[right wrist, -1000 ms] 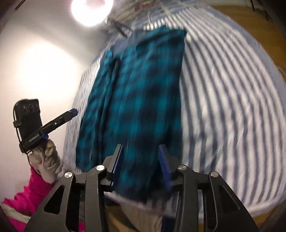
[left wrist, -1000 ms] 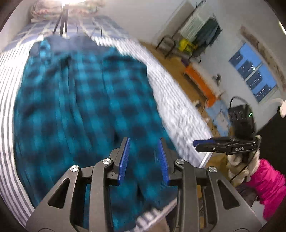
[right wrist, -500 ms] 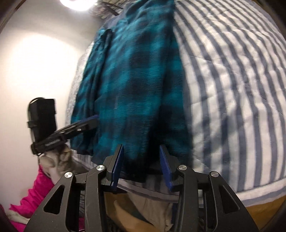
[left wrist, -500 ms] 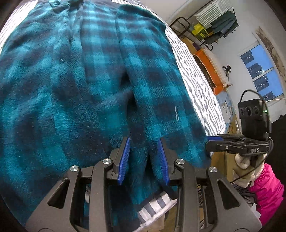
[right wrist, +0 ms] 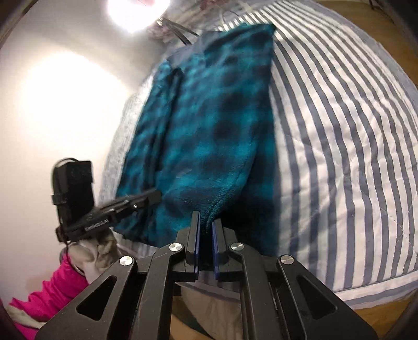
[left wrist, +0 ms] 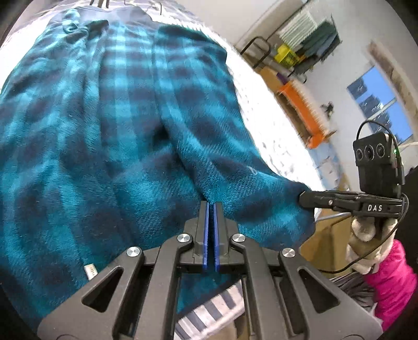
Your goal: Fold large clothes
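A teal and dark-blue plaid fleece garment (left wrist: 117,130) lies spread lengthwise on a blue-and-white striped bed cover (right wrist: 339,157). My left gripper (left wrist: 211,206) is at its near hem, jaws closing to a thin slit with the fleece pinched at the tips. My right gripper (right wrist: 206,222) is closing on the hem's right corner, and a fold of fleece sits between its blue pads. Each gripper shows in the other's view: the right gripper (left wrist: 304,199) at the corner, the left gripper (right wrist: 154,196) at the hem edge. The garment (right wrist: 209,117) is slightly lifted at both pinched spots.
A person's gloved hand and pink sleeve (left wrist: 392,282) hold the right tool. Beyond the bed's right edge stand an orange bench (left wrist: 303,109), a clothes rack (left wrist: 308,34) and a window (left wrist: 376,96). A white wall (right wrist: 52,104) and a bright lamp (right wrist: 138,10) lie left.
Both grippers came down to the garment's near hem and went from open to shut on the fleece. The hem now bunches up at both grips.
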`<state>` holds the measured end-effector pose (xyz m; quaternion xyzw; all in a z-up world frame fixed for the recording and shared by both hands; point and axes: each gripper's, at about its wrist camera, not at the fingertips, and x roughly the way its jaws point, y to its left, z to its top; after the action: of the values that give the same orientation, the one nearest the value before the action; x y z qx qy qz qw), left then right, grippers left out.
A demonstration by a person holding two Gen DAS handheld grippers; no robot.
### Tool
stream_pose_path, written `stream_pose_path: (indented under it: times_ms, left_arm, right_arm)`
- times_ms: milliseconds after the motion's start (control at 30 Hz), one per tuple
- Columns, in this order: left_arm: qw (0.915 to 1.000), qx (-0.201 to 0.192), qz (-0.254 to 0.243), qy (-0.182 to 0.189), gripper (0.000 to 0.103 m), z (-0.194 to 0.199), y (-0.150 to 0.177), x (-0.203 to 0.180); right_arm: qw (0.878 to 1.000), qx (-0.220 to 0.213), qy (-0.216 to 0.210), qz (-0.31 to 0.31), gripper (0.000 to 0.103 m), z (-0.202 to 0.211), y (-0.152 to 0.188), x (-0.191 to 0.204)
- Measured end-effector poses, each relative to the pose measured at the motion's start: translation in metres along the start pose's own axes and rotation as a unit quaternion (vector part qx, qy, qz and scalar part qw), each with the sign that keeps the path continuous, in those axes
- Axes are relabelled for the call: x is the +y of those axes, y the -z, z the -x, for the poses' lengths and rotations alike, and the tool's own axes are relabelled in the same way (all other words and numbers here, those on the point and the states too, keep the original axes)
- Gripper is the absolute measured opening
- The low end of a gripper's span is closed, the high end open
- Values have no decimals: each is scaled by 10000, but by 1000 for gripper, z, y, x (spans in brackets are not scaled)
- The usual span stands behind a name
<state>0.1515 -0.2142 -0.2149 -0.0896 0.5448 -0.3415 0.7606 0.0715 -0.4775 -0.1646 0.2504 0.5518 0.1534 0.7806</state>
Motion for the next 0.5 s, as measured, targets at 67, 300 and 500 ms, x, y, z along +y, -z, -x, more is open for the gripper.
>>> stream_pose_path:
  times_ms: [67,300,500]
  left_arm:
    - [9999,75,72,-10,1,-2,1,2]
    - [9990,-156,349,228,27,26,16,4]
    - [9985,-295,-181,414,27,41,34,-35]
  right_arm:
    - [9994,270,183,-63,6,-16,3,-8]
    - [9982,392,-232,-393,12,-23,14,-27]
    - [9985,173,-384,-342,16,-7,9,-31]
